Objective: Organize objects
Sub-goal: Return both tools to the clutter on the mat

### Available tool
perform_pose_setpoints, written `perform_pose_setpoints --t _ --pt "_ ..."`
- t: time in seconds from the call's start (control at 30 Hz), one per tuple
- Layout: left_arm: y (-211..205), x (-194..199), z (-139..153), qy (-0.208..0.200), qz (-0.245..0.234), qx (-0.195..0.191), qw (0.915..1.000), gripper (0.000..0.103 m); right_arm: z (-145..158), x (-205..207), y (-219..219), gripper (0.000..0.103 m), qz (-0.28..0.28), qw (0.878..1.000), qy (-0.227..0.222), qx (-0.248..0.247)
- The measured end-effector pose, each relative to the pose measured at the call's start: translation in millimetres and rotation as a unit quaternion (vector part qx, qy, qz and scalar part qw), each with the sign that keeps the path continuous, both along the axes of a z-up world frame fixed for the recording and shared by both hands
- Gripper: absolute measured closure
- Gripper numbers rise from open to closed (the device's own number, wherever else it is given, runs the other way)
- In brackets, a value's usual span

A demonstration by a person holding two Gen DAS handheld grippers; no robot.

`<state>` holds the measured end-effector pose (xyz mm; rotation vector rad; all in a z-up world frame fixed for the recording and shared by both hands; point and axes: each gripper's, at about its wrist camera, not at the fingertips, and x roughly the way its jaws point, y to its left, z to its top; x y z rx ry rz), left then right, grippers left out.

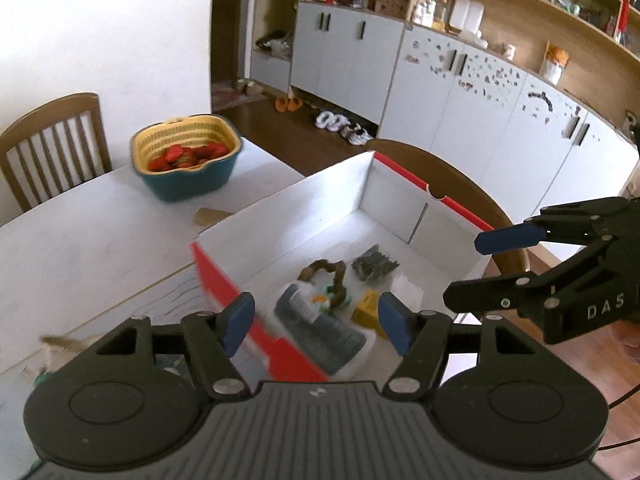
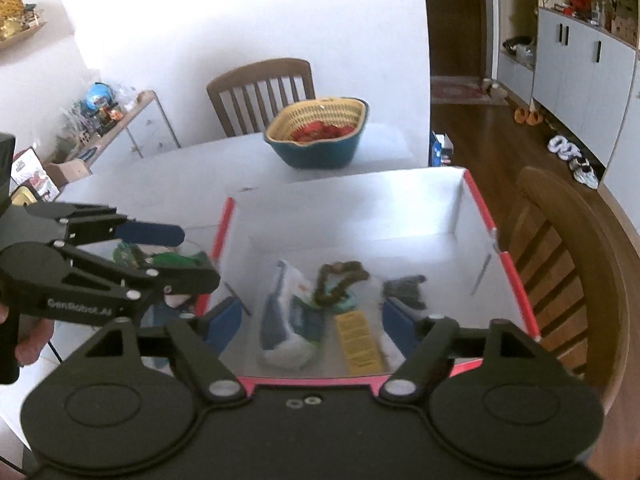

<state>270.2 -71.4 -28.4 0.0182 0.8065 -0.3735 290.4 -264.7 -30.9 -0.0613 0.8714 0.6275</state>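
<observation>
From the left wrist view, the left claw (image 1: 316,322) sits at the bottom centre of the frame with its blue pads spread wide and nothing between them, hovering over the near corner of a white cardboard box with red edges (image 1: 332,196) that stands on the white desk (image 1: 80,240). Down in the box, lower centre of the frame, there's a grey rolled cloth in a clear plastic wrap (image 1: 320,328), a brown knotted rope ring (image 1: 326,272), a small yellow carton (image 1: 366,308) and a dark grey crinkly packet (image 1: 374,266), all lying close together on the box floor. The right claw (image 1: 476,266) pokes in from the right edge, also spread, holding nothing. Upper left of the frame has a teal basket with a yellow woven liner and red strawberries (image 1: 186,158) on the desk, with a wooden slat-back chair (image 1: 52,144) behind it. Switching to the right wrist view: the right claw (image 2: 312,320) is at bottom centre, pads wide apart and empty, above the near edge of the same box (image 2: 344,208). The wrapped cloth (image 2: 286,320), rope ring (image 2: 340,280), yellow carton (image 2: 358,340) and dark packet (image 2: 404,286) show in the middle of the frame, a bit blurry. The left claw (image 2: 200,256) comes in from the left edge, open, over something green on the desk that I can't make out. The strawberry basket (image 2: 320,132) is at upper centre.
</observation>
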Motion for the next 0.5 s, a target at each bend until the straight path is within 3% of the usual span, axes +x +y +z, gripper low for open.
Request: perform_pose_setpoints --t 0.03,0.3,0.4,0.5 --pt "6 -5 1 -0.001 0.006 -0.001 1.0 0.024 1 -4 4 0.021 -0.001 1.0 -0.002 0.004" --pt "67 -44 2 0.002 0.041 -0.028 0.9988 0.016 4 -38 44 0.014 0.002 1.0 -0.006 0.026" --pt "88 -57 0 0.001 0.056 -0.025 0.9981 0.002 3 -52 63 0.013 0.009 0.999 -0.003 0.034" --pt "109 -69 -3 -0.003 0.071 -0.022 0.9972 0.001 2 -62 78 0.01 0.011 0.999 -0.004 0.039"
